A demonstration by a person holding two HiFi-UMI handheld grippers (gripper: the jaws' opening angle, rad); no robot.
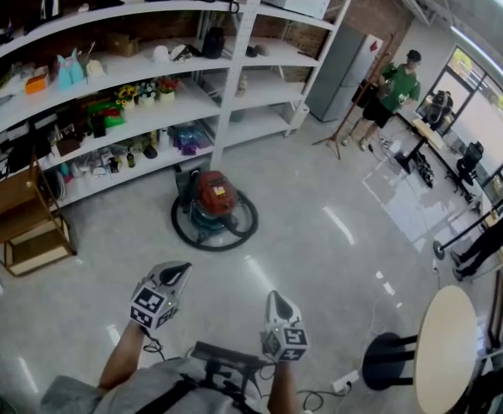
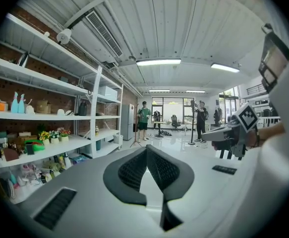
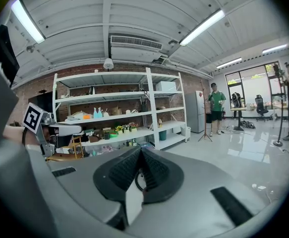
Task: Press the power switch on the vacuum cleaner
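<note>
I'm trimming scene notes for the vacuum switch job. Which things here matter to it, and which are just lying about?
For the job:
- red vacuum cleaner, with hose coiled round it
- left gripper and right gripper, both shut and empty

Just about:
- white shelving
- wooden rack
- round table
- black stool
- fridge

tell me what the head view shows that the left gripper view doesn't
Head view only: the red vacuum cleaner on the floor, ringed by its hose, and a round table. Left gripper view only: the ceiling lights and, close up, the shut jaws of the left gripper. Both: the white shelves, the person in the green shirt and the right gripper.
</note>
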